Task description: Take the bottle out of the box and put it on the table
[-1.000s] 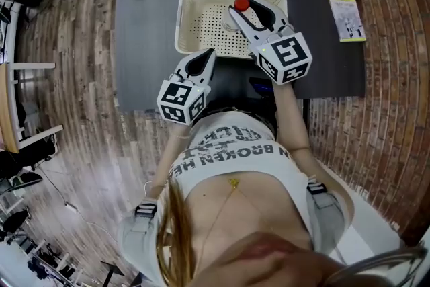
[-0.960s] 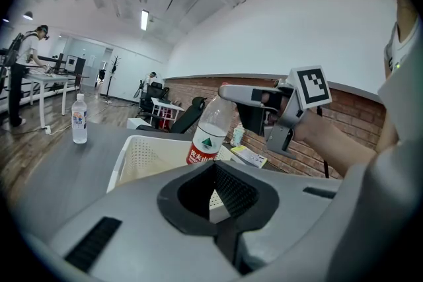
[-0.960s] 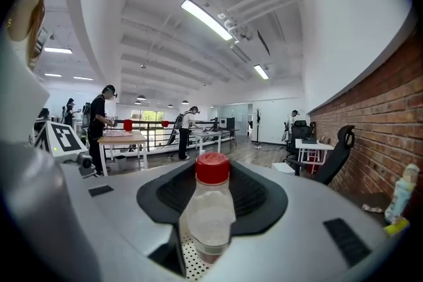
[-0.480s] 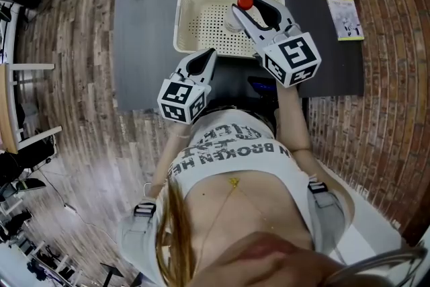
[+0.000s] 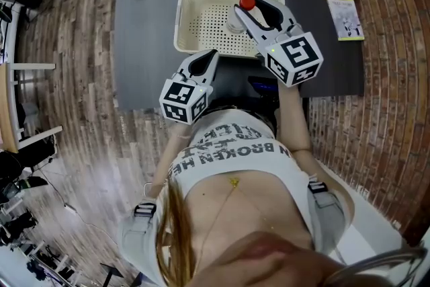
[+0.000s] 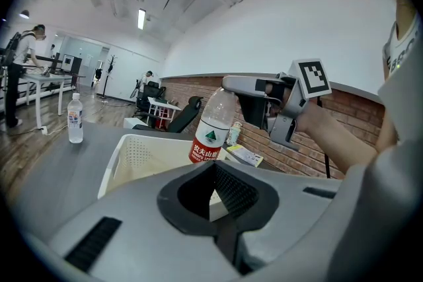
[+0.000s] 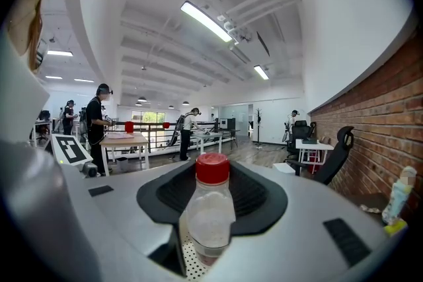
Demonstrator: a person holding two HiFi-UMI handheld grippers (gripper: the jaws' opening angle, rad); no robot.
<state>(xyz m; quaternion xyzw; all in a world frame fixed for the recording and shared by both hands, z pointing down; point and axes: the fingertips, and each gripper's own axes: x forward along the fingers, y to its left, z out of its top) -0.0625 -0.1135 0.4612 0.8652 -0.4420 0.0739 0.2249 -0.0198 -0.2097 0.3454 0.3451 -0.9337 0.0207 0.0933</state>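
Red-capped bottle (image 7: 208,214) is upright, clamped between the jaws of the right hand-held gripper (image 5: 255,13). White box (image 5: 185,17) on the dark surface (image 5: 148,30) lies directly beneath that gripper. Left hand-held gripper (image 5: 205,58) is closed and empty, with the box just ahead.

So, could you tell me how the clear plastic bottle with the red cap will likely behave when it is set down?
The clear plastic bottle with the red cap shows no water line, so it is probably light and easily dented. The right gripper holds it near the neck, so it may swing. Tall and narrow, it could tip, then roll.
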